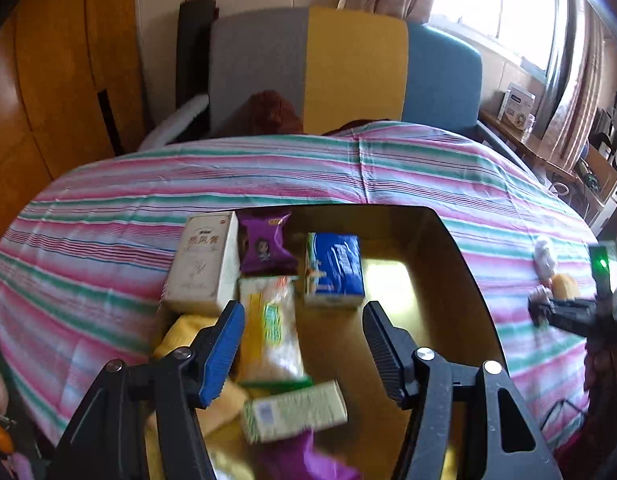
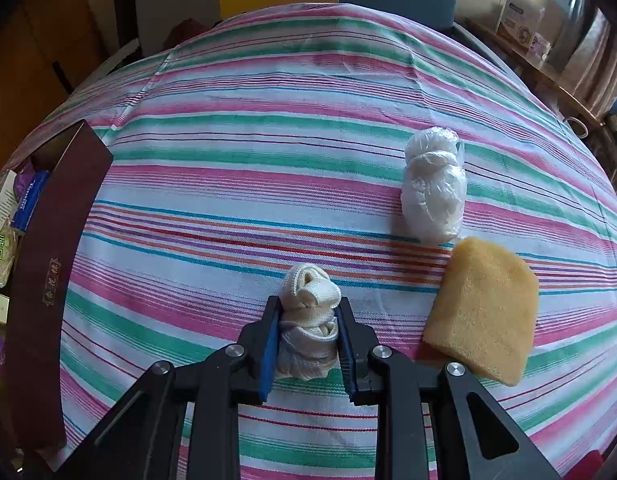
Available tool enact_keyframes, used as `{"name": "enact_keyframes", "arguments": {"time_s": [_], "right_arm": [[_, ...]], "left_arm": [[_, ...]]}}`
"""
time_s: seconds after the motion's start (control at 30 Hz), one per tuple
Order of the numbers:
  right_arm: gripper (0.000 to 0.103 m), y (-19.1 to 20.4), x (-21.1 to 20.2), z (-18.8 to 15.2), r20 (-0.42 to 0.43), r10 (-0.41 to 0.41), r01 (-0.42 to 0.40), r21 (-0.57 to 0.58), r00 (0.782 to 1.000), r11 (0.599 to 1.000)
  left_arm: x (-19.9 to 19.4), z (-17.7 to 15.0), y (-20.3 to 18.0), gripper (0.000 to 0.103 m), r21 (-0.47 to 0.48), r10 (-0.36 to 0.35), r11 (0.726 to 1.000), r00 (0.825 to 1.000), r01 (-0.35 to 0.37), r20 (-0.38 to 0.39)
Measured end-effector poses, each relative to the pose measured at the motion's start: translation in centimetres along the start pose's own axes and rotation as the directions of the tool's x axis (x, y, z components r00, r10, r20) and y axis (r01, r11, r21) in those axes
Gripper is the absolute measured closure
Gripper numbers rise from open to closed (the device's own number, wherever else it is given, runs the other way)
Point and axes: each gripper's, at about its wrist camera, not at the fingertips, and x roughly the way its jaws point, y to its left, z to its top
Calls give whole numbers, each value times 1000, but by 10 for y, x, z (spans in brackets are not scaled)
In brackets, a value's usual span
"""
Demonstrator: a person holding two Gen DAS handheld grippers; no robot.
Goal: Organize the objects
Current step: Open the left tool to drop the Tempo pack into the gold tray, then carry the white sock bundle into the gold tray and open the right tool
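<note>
My left gripper (image 1: 304, 312) hangs open above a dark box with a gold lining (image 1: 440, 280), nothing between its fingers. Inside lie a white carton (image 1: 202, 264), a purple snack packet (image 1: 266, 246), a blue tissue pack (image 1: 334, 272), a yellow-green packet (image 1: 270, 332) and a pale green carton (image 1: 294, 410). My right gripper (image 2: 306, 320) is shut on a bundle of white cord (image 2: 308, 320) resting on the striped cloth. Beside it lie a yellow sponge (image 2: 484, 308) and a white plastic bag bundle (image 2: 434, 188). The same box (image 2: 56, 248) stands at the left of the right wrist view.
A striped cloth (image 1: 228, 176) covers the table. A grey, yellow and blue chair back (image 1: 348, 68) stands behind it. A wooden shelf with a white box (image 1: 516, 106) runs along the right under a window. The right gripper's body (image 1: 576, 312) shows at the left view's right edge.
</note>
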Motion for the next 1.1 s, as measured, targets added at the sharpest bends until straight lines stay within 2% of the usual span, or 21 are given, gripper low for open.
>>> {"name": "enact_keyframes", "arguments": {"time_s": [0.17,0.5,1.1], "right_arm": [[77,3,-1,-2,11,-21,21,-27,1000,999],[77,13,-1,-5,47,-65,68,-74,997,995],[77,17,-5,-7,62,-156,159,-43,986,986]], "left_arm": [[-28,-17,1,41,4,18,1000,999,-18,42],[-55,-33,10,41,-15,15,1000,998,-14,66],[-51,-54,25,41,-56,-21,998,999,23,37]]}}
